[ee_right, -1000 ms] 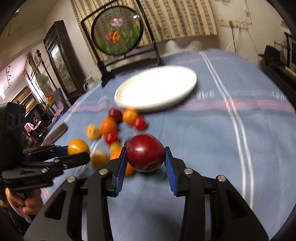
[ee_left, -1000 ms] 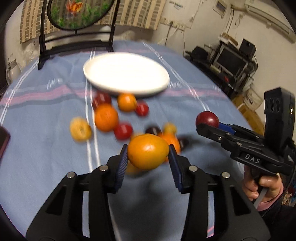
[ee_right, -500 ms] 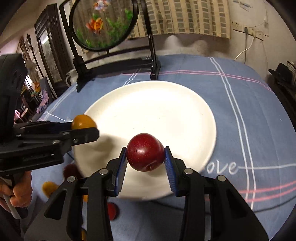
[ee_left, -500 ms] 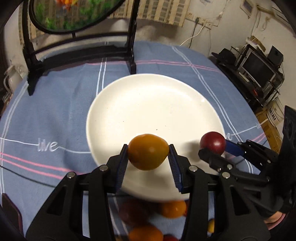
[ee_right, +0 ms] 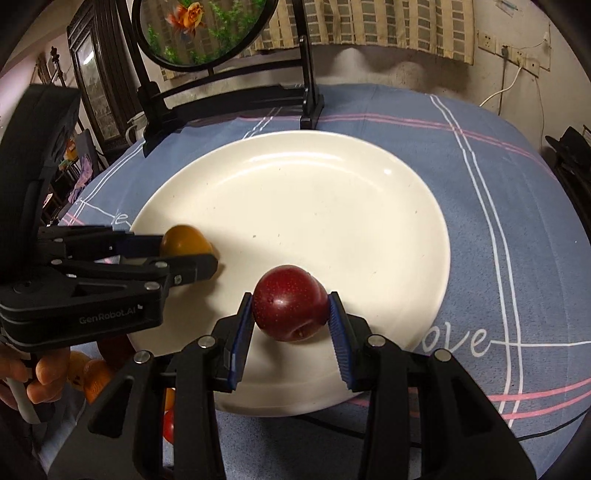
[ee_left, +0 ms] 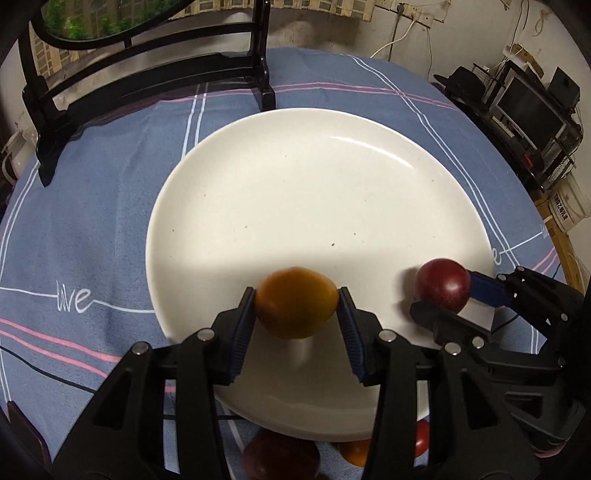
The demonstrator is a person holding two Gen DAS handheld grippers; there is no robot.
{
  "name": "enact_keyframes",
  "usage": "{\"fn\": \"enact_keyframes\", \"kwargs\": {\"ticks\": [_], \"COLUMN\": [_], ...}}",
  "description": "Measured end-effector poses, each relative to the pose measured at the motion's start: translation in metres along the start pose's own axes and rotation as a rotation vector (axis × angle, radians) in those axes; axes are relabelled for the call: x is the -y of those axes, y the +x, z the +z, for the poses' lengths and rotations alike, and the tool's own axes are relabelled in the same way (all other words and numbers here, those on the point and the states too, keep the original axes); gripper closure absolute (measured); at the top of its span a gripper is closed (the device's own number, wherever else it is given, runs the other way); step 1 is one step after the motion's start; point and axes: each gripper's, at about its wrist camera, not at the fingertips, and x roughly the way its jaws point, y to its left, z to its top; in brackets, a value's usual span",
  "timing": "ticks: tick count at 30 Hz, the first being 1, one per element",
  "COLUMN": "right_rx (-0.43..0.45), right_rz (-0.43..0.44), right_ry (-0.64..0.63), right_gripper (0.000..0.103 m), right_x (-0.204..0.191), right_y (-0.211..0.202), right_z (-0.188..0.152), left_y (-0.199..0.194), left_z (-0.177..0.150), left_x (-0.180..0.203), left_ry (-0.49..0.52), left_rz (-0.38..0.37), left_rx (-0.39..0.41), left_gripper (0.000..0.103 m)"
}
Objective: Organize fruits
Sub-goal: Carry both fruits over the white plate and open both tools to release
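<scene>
While both hover low over the near part of the big round white ceramic plate (ee_left: 314, 184), the left gripper (ee_left: 296, 306) has its blue pads around a round orange-yellow fruit (ee_left: 296, 308). Its jaws have just been opening a bit, fruit still between them and touching both pads. The right gripper (ee_right: 291, 308) is clamped on a dark red speckled plum (ee_right: 290, 302), just right of the other. Plate sits on the blue striped cloth (ee_right: 498, 177) covering the worktop, loose fruits (ee_left: 354, 452) at its near edge, black-framed round screen (ee_right: 201, 26) at the far side.
</scene>
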Motion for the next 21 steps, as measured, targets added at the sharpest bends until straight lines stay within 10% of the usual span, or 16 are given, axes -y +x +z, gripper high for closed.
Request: {"fn": "enact_keyframes", "kwargs": {"ticks": [10, 21], "right_rx": [0.118, 0.200], "right_rz": [-0.016, 0.032], "right_ry": [-0.024, -0.053], "right_gripper": [0.048, 0.038], "right_x": [-0.013, -0.046], "right_y": [-0.064, -0.125], "right_z": [-0.028, -0.127], "left_y": [-0.085, -0.140], "left_z": [-0.030, -0.176], "left_x": [-0.003, -0.014], "left_ry": [-0.017, -0.143], "left_rz": [0.089, 0.044], "left_rx": [0.177, 0.236], "left_gripper": [0.009, 0.002]}}
